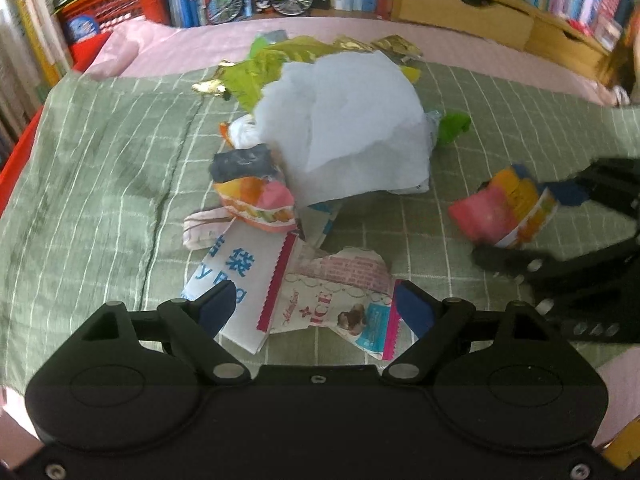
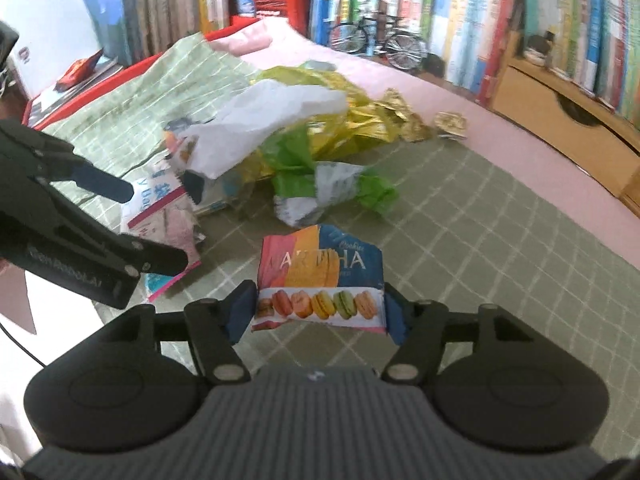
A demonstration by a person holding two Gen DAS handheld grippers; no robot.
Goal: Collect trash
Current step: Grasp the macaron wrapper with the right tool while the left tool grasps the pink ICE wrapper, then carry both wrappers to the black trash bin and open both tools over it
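Over the green checked bedcover [image 1: 100,168], near its front edge: right tool [image 2: 320,312] clamped on macaron cookie wrapper [image 2: 320,276], lifted clear. Left tool [image 1: 316,308] spread wide, gripping nothing, directly above torn ice-cream wrapper [image 1: 344,300]; trash pile [image 1: 340,128] just beyond, nearer the left hand.

Bare green cloth [image 2: 500,248] right of wrapper pile [image 2: 280,148]; bookshelves [image 2: 520,20] seemingly well behind.

Left gripper [image 1: 316,308] jaws spread over torn wrappers [image 1: 340,300]; right gripper [image 1: 516,232] clamps cookie packet [image 1: 500,212].
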